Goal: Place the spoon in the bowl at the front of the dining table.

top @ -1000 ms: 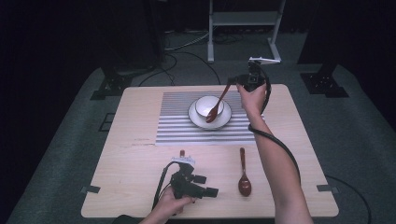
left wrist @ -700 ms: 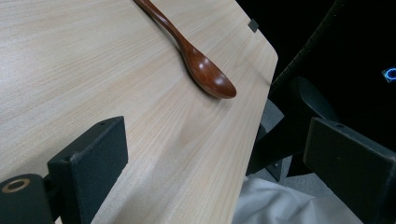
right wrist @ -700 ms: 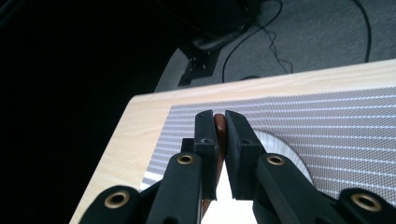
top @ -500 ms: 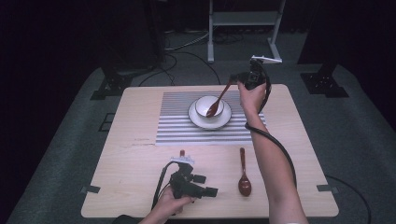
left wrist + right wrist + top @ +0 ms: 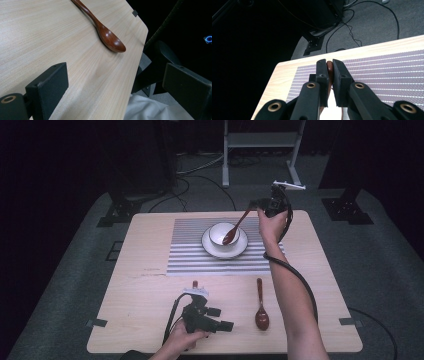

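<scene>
the right tongs point(image 5: 256, 206) pinch a brown spoon point(image 5: 234, 231), its handle mostly hidden between the jaws, its scoop dipped in the white bowl point(image 5: 220, 234) on a plate point(image 5: 240, 251), while the left tongs point(image 5: 226, 325) gape empty near a second spoon point(image 5: 261, 312).

Light falls from overhead onto my table point(image 5: 150, 320) — bright wood, blackness all round it. My near jaws blur softly — shadows stay faint, glare slight.

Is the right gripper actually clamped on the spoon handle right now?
Touching. In the right gripper view, the right gripper has its jaws closed on the brown spoon handle, pads pressing both sides with no gap showing.
</scene>
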